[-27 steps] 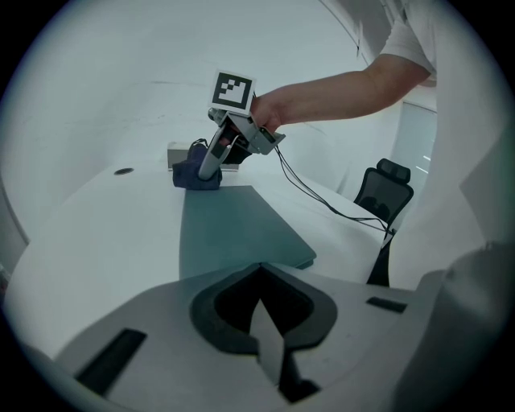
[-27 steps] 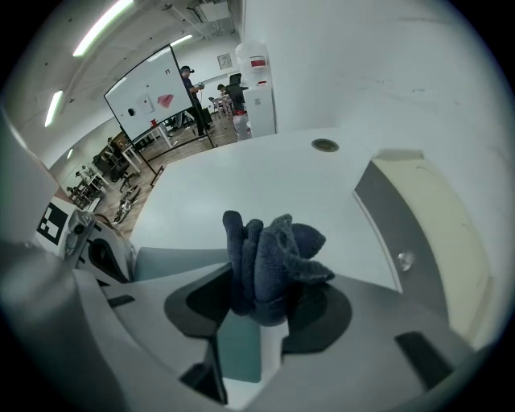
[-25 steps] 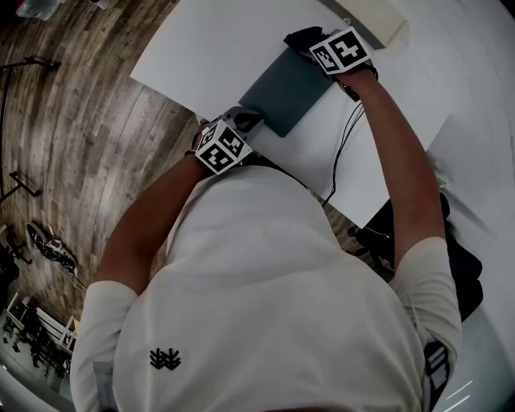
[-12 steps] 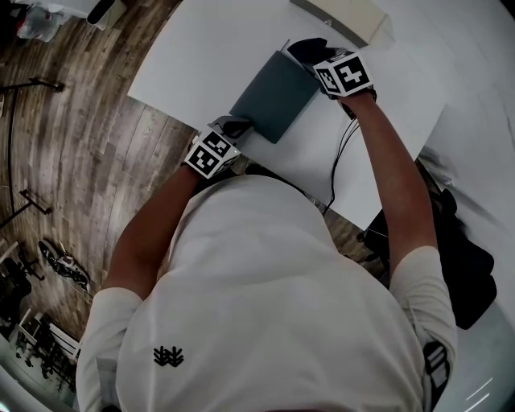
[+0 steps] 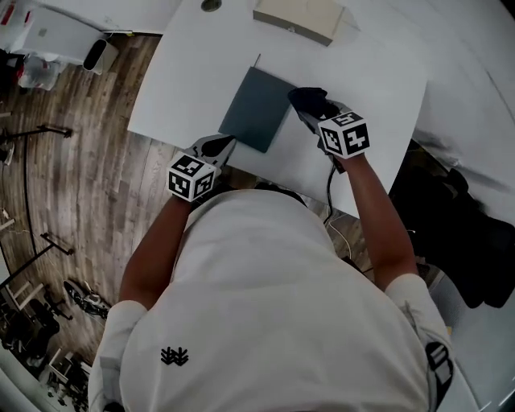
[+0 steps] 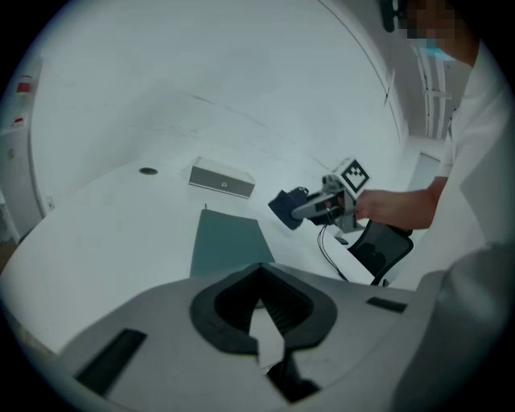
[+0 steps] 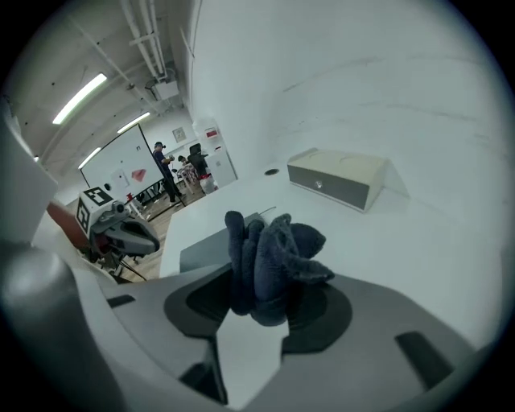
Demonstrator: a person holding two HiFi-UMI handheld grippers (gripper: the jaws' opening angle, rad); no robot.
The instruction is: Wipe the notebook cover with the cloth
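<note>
Nearest, the left gripper [image 5: 217, 148] hovers with its jaws slightly spread and nothing between them, just short of the near corner of the teal notebook [image 5: 256, 109], which lies flat on the white surface [image 5: 362, 72]. By its right edge, the right gripper [image 5: 315, 113] pinches a bunched dark cloth [image 7: 269, 257]. A box [image 5: 299, 18] sits farther back. Unpinned, the notebook may skid under a wipe; the wadded cloth may only graze it.
</note>
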